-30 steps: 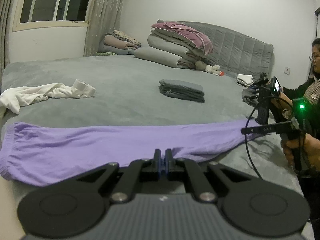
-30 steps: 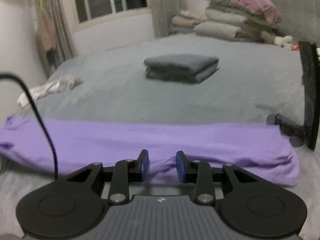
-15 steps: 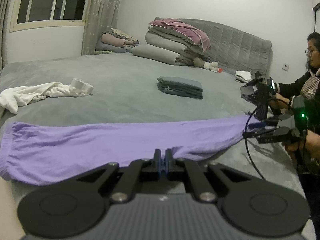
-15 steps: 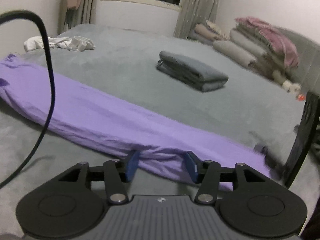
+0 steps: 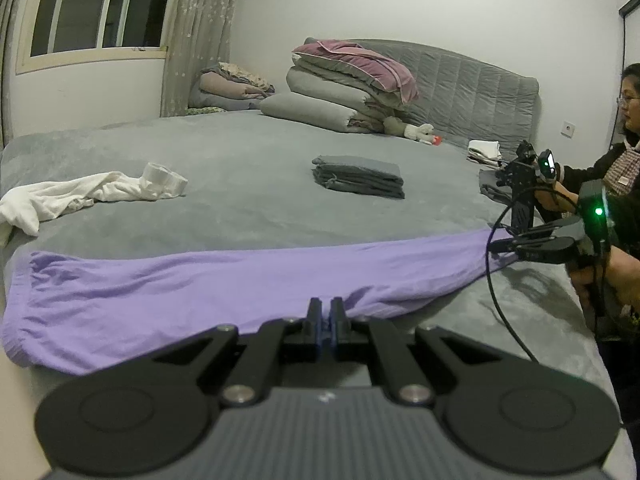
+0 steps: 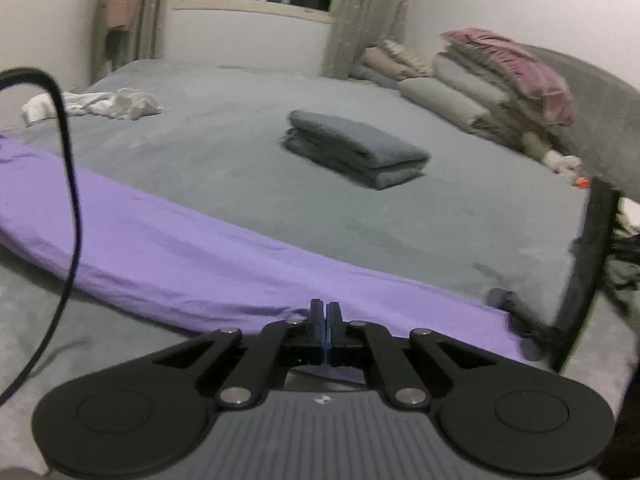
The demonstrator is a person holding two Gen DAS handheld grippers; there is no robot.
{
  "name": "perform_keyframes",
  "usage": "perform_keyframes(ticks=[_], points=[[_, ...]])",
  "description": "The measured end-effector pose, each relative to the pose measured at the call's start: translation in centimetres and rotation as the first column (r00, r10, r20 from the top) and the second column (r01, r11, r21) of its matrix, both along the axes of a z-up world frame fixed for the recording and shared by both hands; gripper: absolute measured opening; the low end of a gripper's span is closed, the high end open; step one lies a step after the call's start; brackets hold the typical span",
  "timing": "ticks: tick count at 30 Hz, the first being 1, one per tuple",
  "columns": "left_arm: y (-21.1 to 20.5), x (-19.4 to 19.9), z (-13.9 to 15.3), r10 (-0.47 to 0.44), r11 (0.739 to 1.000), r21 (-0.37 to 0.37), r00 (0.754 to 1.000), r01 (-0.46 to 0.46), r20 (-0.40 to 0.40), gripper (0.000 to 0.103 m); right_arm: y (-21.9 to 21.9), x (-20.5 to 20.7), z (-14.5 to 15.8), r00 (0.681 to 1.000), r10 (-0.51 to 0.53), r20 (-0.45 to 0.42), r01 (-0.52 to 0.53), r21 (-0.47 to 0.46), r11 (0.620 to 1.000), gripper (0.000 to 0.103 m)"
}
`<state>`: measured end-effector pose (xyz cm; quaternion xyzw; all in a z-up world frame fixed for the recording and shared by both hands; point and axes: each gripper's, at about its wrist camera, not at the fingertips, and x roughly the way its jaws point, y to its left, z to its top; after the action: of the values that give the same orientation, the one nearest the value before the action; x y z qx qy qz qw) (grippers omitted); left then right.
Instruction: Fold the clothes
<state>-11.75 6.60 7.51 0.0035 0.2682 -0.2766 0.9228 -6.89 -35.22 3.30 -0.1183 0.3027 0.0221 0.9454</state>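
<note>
A long purple garment (image 5: 200, 280) lies stretched across the near side of the grey bed (image 5: 240, 152). My left gripper (image 5: 325, 312) is shut, pinching the garment's near hem about midway along. In the right wrist view the purple garment (image 6: 180, 256) runs from far left to the right edge. My right gripper (image 6: 324, 312) has its jaws closing tight on the hem there, with purple cloth showing beneath the fingers. The left wrist view shows the right gripper (image 5: 494, 246) at the garment's right end.
A folded grey stack (image 5: 358, 176) sits mid-bed and a crumpled white garment (image 5: 92, 192) lies at the left. Piled bedding (image 5: 344, 88) leans on the headboard. A person (image 5: 624, 184) stands at the right edge. A black cable (image 6: 68, 200) hangs over the purple cloth.
The right gripper opened wider, rolled, then shut on the purple garment's near hem. The left gripper stayed shut on the hem and did not move.
</note>
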Motion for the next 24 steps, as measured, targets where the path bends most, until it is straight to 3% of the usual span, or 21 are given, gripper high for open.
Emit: perform_keyframes(ticks=[2,4,11,17,22,24], points=[[0.0,0.1,-0.1,0.007,1.000,-0.001,1.000,-0.007,-0.007,0.003,-0.5,-1.0,0.4,1.000,0.016,0.000,-0.016,0.009,1.000,0.009],[0.0,0.2,-0.1,0.010,1.000,-0.005,1.000,-0.010,-0.010,0.003,-0.8,-1.7,0.3,0.998,0.058,-0.026,-0.058,0.003,0.998,0.039],[-0.1,0.3,0.2,0.011,1.000,-0.015,1.000,-0.011,0.001,0.003,1.1,-1.7,-1.5,0.988,0.139,-0.071,-0.146,-0.108,0.983,0.040],[0.1,0.7,-0.4,0.033,0.999,-0.009,0.999,-0.033,-0.016,0.003,2.1,-0.9,-2.2,0.983,0.165,-0.080,-0.177,-0.177,0.968,0.038],[0.2,0.7,-0.3,0.038,0.999,-0.017,0.999,-0.039,-0.011,0.003,2.4,-1.2,-2.3,0.971,0.202,-0.131,-0.222,-0.158,0.962,0.006],[0.2,0.8,-0.2,0.040,0.999,-0.021,0.999,-0.041,-0.011,0.003,2.4,-1.1,-2.4,0.972,0.196,-0.133,-0.217,-0.176,0.960,0.002]])
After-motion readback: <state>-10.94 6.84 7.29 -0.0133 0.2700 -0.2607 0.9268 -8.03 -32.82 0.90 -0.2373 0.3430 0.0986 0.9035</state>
